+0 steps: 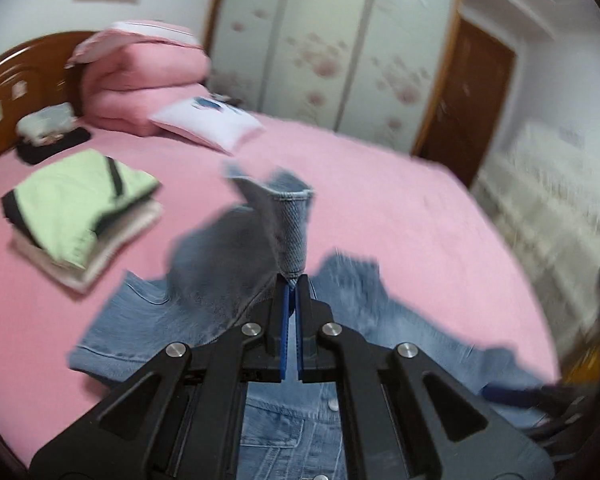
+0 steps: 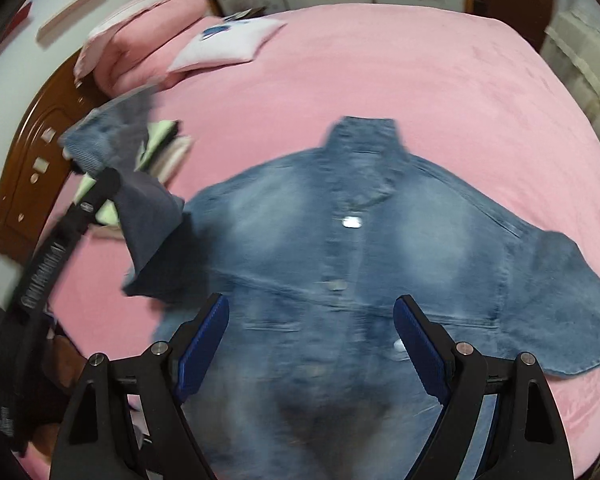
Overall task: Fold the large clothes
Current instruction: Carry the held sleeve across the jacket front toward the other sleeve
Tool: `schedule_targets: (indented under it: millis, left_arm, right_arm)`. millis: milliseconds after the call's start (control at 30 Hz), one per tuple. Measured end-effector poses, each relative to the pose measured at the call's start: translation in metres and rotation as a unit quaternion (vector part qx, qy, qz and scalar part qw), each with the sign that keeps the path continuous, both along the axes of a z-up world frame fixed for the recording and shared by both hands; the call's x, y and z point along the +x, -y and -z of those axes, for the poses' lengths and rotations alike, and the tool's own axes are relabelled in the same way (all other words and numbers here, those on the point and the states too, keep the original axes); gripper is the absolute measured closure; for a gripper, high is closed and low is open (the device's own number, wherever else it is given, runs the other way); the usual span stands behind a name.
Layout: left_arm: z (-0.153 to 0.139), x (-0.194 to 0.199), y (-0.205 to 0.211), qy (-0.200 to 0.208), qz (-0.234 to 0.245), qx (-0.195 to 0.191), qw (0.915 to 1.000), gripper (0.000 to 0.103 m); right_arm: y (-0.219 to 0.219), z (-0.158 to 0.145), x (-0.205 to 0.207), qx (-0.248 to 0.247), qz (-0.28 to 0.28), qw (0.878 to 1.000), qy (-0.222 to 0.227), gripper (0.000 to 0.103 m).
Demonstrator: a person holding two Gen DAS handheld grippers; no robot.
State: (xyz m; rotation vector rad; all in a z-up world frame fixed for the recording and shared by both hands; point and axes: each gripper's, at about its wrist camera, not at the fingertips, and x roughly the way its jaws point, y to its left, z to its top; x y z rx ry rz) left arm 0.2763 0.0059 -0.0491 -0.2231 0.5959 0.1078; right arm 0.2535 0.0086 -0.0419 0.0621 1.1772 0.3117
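- Bedroom scene: pink bedspread carries everything; folded pale-green garment stack sits at far left, well apart.
- Left gripper: jaws clamped on the raised sleeve cuff; sleeve hangs from the grip, left of the jacket body.
- Faded blue denim jacket lies flat, front up, buttoned, collar away.
- Right gripper hovers above the lower front, jaws wide apart; right sleeve lies spread out.
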Motion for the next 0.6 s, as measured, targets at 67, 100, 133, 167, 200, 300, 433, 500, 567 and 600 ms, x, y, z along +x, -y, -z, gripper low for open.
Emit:
schedule_targets:
  millis: [67,100,133,167,200,300,433,500,567,600]
  left_arm:
    - [0.036,0.015,0.031,-0.044,0.029,0.019,0.9984,0.102]
    - [0.058,0.024,0.043,-0.078,0.052,0.023,0.9954,0.102]
    - [0.072,0.021,0.057,-0.097,0.061,0.023,0.9931,0.101]
    - [0.092,0.026,0.066,-0.138,0.076,0.020,0.9873,0.096]
    - [0.104,0.028,0.071,-0.167,0.088,0.012,0.9820,0.089]
    - [0.131,0.028,0.060,-0.230,0.103,-0.025,0.9673,0.060]
    - [0.125,0.004,0.027,-0.224,0.066,-0.037,0.9716,0.023]
    - [0.125,-0.008,0.001,-0.239,0.033,-0.032,0.9699,0.023]
    - [0.115,-0.011,-0.026,-0.255,-0.008,-0.026,0.9666,0.023]
    - [0.119,-0.020,-0.041,-0.262,-0.030,-0.025,0.9642,0.023]
  right_arm:
    - [0.041,0.028,0.001,-0.004,0.014,1.000,-0.005,0.017]
    - [0.056,0.041,0.001,-0.008,0.021,1.000,-0.011,0.017]
    - [0.069,0.053,0.002,-0.008,0.028,0.999,-0.017,0.017]
    - [0.090,0.067,0.003,0.003,0.040,0.999,-0.028,0.017]
    - [0.100,0.079,0.003,0.013,0.049,0.998,-0.039,0.017]
    - [0.133,0.109,0.002,0.065,0.076,0.992,-0.080,0.017]
    - [0.143,0.137,0.002,0.140,0.083,0.980,-0.118,0.017]
    - [0.137,0.151,0.005,0.182,0.087,0.971,-0.128,0.017]
    - [0.124,0.166,0.010,0.181,0.085,0.970,-0.139,0.023]
    - [0.115,0.176,0.013,0.164,0.079,0.972,-0.147,0.033]
